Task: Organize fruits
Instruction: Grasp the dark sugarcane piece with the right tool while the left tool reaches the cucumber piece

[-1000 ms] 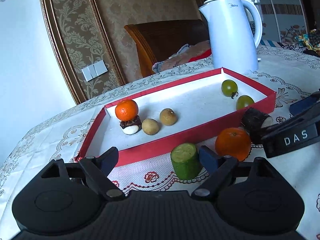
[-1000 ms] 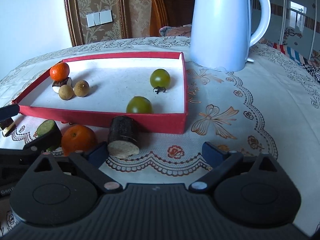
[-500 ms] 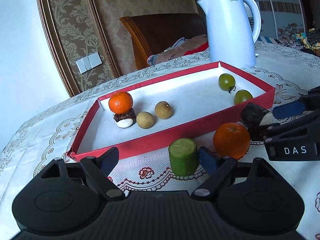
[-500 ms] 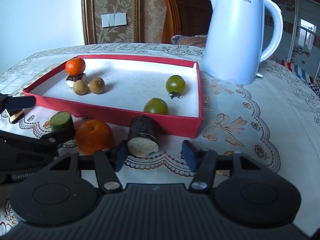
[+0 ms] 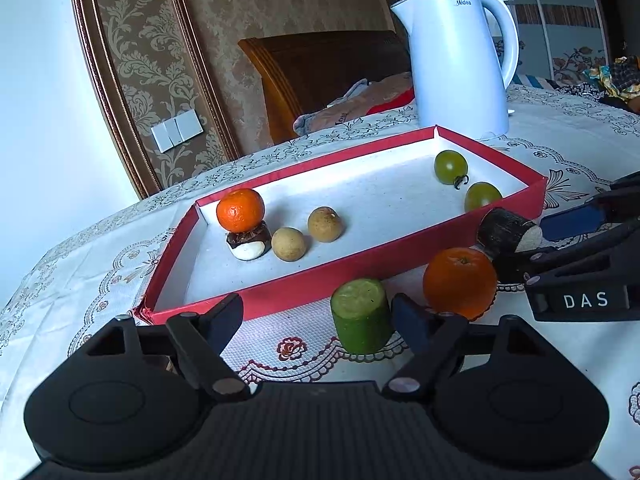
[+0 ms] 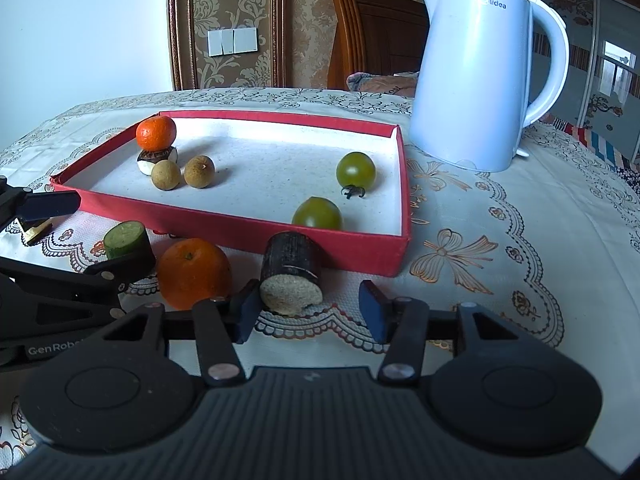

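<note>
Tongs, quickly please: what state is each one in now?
Left tongs: open, just been closing; short green cucumber piece between, not gripped.
Right tongs: open, just been closing; dark cylinder with pale cut end between, not gripped.

We see a glossy white plastic kettle (image 6: 476,76) on the tabletop's embroidered lace cloth (image 6: 520,240). The red tray (image 6: 240,224) looks like matt card with a grainy white paper floor. The dark stem piece (image 6: 292,268) shows rough bark and a fibrous cut end. Behind stands a polished wooden chair (image 5: 320,76).
</note>
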The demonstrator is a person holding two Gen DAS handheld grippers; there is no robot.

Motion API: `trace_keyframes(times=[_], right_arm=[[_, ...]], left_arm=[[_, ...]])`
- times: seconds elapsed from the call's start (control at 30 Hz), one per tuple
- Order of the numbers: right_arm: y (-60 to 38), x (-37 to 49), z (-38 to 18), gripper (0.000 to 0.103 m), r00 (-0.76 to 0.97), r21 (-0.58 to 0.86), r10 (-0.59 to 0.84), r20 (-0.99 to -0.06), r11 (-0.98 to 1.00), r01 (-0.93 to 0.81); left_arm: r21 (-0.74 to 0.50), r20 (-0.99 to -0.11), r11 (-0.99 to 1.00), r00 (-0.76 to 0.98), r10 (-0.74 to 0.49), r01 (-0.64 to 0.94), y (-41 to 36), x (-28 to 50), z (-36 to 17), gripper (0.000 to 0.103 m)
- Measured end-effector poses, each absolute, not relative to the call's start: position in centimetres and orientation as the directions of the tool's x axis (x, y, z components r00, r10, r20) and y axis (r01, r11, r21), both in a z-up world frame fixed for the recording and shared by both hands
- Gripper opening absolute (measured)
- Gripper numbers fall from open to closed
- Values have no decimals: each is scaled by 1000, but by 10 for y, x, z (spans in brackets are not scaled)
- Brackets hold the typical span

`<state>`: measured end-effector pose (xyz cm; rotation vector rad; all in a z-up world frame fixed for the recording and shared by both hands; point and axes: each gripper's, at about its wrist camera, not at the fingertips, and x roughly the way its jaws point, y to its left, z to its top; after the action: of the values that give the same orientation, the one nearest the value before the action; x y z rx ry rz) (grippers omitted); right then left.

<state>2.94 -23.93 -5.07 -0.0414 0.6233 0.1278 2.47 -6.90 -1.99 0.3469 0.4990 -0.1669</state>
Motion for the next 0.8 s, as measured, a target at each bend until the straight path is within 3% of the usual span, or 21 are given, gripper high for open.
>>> trace_keyframes(times=[0.2,0.27,0.5,0.63,0.8], right_arm=[[-238,29,-51,47,805,-3,111,-582,990,-139],[-237,29,-51,44,806,-7,113,-581,990,-143],[-236,28,-51,35,806,-4,130,-578,987,-161],[-236,27,-50,30,805,12,143,-576,986,-167],[-236,27,-50,30,805,15,144,-575,986,-166]], left_arm=[[271,-496,932,864,-80,242,-67,24,-19,79],[259,-504,930,858,-99,260,-67,23,-18,68],[257,-510,920,850,-130,296,-72,22,-19,50],[265,-491,915,859,-144,305,-73,17,-17,32],[263,-478,918,867,-142,296,-72,15,-16,32]])
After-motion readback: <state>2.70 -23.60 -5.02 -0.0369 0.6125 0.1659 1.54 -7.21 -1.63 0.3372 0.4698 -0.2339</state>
